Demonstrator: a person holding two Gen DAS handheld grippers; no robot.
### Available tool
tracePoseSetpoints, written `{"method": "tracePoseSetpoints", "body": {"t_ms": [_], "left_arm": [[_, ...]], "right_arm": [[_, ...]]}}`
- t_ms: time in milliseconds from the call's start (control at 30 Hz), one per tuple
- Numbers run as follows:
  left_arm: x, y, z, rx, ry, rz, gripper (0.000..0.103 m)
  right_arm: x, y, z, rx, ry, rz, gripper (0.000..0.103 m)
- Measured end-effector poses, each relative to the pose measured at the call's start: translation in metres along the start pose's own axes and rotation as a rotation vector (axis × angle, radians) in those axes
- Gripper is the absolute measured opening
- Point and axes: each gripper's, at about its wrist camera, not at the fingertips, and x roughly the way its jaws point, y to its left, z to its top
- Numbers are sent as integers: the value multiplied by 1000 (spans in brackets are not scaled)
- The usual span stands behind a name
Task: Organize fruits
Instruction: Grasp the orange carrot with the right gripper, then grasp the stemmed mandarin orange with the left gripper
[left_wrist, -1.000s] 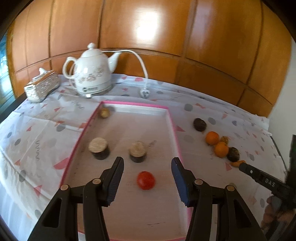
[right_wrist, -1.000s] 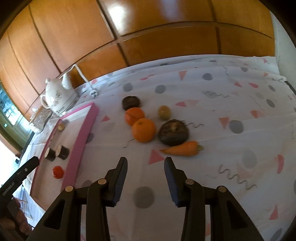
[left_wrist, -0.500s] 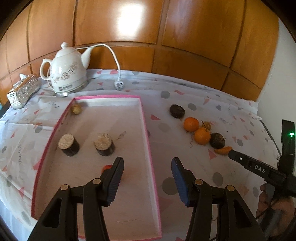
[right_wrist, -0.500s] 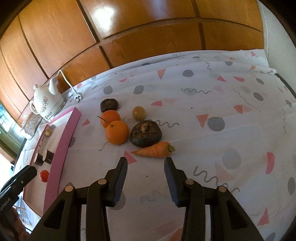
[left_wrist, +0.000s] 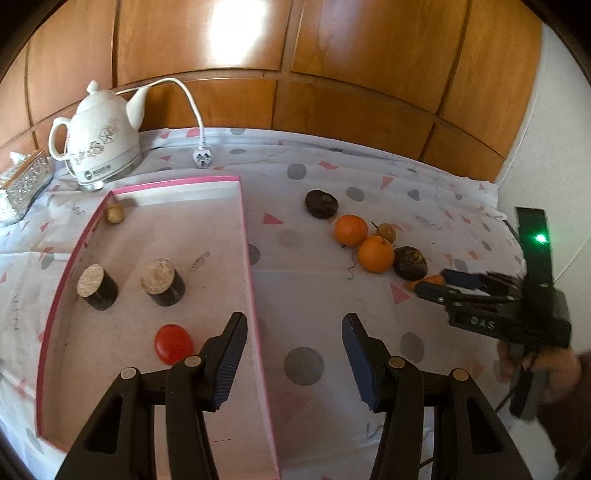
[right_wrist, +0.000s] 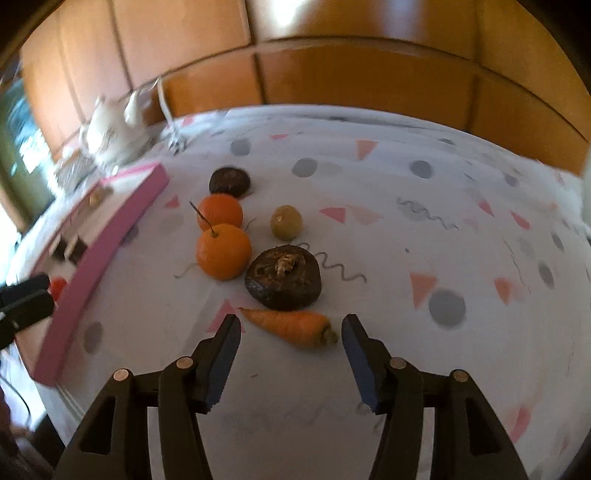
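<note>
kettle (right_wrist: 110, 136) blurred; right claw (left_wrist: 430, 286) hides carrot (left_wrist: 434, 279).

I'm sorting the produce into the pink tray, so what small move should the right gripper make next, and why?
Probably ease the right gripper down over the carrot. Its jaws are opening, nothing is gripped, and the carrot lies just ahead between them on the cloth.
</note>
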Motion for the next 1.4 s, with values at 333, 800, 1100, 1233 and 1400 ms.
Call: {"method": "tracePoseSetpoints", "body": {"t_ms": [333, 800, 1100, 1233, 1400], "left_arm": [[22, -14, 12, -3, 51, -51, 54], [72, -49, 44, -17, 93, -130, 54], [101, -67, 59, -56, 118, -150, 54], [115, -71, 62, -57, 126, -128, 57], [131, -64, 61, -119, 142, -142, 52]], "right_arm": [[4, 6, -3, -139, 75, 76, 25], [-21, -9, -33, -40, 31, 39, 23], [-21, -11, -32, -16, 1, 31, 36], [-18, -12, -29, -33, -3, 11, 37], [-11, -14, -21, -44, -9, 16, 36]]}}
